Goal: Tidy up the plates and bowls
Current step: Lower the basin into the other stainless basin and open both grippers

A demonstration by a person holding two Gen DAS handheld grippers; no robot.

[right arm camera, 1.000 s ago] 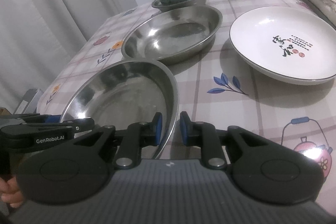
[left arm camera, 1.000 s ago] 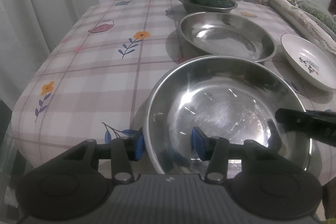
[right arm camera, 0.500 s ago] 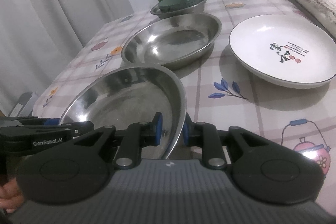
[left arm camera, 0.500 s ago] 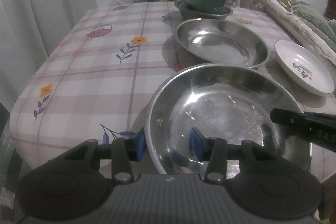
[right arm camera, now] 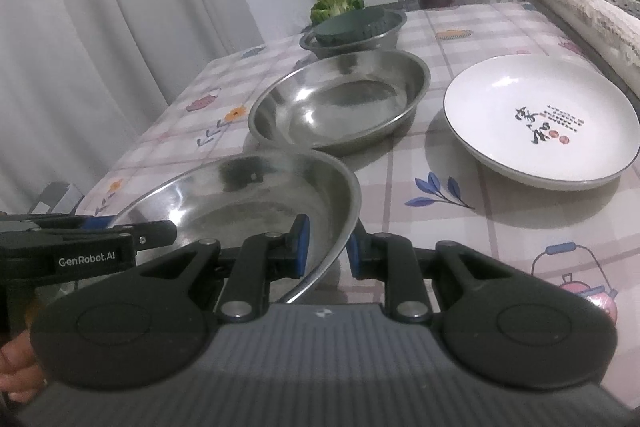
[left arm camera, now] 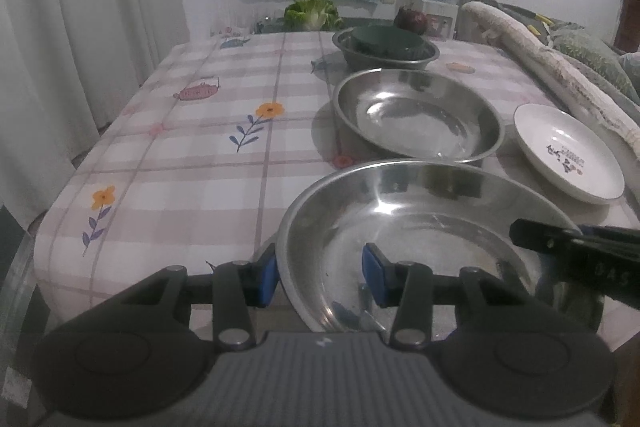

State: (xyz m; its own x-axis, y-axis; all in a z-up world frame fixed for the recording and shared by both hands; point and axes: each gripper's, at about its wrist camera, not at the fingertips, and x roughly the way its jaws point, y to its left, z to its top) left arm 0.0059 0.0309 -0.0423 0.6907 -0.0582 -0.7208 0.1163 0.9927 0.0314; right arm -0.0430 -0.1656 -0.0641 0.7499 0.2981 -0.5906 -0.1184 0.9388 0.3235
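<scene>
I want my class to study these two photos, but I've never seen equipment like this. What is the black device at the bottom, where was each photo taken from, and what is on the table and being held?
There is no robot: a person holds one two-fingered black gripper in each hand, with a camera on each looking along its fingers. One photo is from the left gripper, the other from the right gripper.

On the checked floral tablecloth sit a near round steel dish, a second steel dish behind it, a white ceramic plate with printed writing, and a far steel bowl holding something dark green.

Both grippers straddle the near dish's rim on opposite sides. The right looks closed on it; the left's pads appear not yet touching.
</scene>
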